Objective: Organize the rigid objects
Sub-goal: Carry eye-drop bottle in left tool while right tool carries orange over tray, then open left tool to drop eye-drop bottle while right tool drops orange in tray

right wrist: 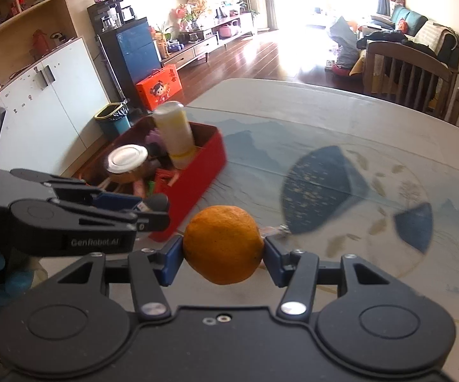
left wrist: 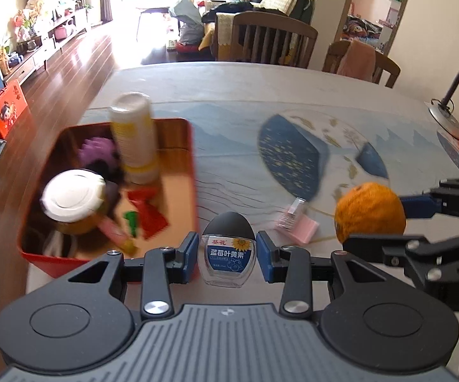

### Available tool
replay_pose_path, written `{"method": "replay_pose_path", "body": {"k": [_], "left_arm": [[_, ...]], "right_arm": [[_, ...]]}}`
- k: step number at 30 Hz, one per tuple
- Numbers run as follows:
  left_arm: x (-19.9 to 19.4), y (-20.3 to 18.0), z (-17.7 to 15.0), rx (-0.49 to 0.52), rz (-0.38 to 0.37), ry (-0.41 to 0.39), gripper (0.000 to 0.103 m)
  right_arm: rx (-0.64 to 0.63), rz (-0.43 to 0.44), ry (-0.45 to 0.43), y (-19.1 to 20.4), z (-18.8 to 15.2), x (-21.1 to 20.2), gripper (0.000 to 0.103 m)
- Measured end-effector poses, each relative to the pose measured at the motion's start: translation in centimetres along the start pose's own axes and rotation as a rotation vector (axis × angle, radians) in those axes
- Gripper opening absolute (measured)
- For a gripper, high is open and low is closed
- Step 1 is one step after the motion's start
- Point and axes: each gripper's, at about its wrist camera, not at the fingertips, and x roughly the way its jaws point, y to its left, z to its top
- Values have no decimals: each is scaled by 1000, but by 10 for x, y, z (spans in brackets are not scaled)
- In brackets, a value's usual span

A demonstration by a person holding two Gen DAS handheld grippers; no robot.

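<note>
- Left gripper (left wrist: 226, 256) with blue pads brackets a small clear bottle with a black cap and a blue label (left wrist: 227, 251); thin gaps show on both sides, so I cannot tell if the pads grip it.
- Right gripper (right wrist: 223, 254) is clamped on a round orange fruit (right wrist: 222, 244), a pad pressing each side, held above the grey patterned tablecloth (right wrist: 325, 121).
- Red rectangular metal tin (left wrist: 191, 172) sits at the table's left edge, just ahead and left of the bottle.
- Inside the tin stand a tall white-and-yellow cylinder (left wrist: 135, 140), upright at the far side, and an amber jar with a white lid (left wrist: 72, 199); purple and red items lie between them, blurred.
- Small pink-and-clear plastic piece (left wrist: 296, 221) lies on the cloth between bottle and fruit.
- Grey desk lamp (left wrist: 452, 95) stands at the table's far right edge.
</note>
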Motion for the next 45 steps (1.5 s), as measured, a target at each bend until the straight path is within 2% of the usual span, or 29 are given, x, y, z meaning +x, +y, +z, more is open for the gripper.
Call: {"method": "replay_pose_path", "body": {"k": [15, 23, 34, 45], "left_arm": [[3, 95, 25, 12, 6, -18, 38], [18, 130, 49, 29, 20, -34, 38], [50, 151, 73, 58, 30, -33, 38], [71, 158, 77, 77, 17, -6, 38]], "right_arm": [[-10, -14, -13, 76, 39, 51, 53], [-11, -58, 24, 95, 59, 93, 53], [-69, -93, 123, 108, 67, 140, 53], [-83, -80, 177, 113, 65, 158, 54]]}}
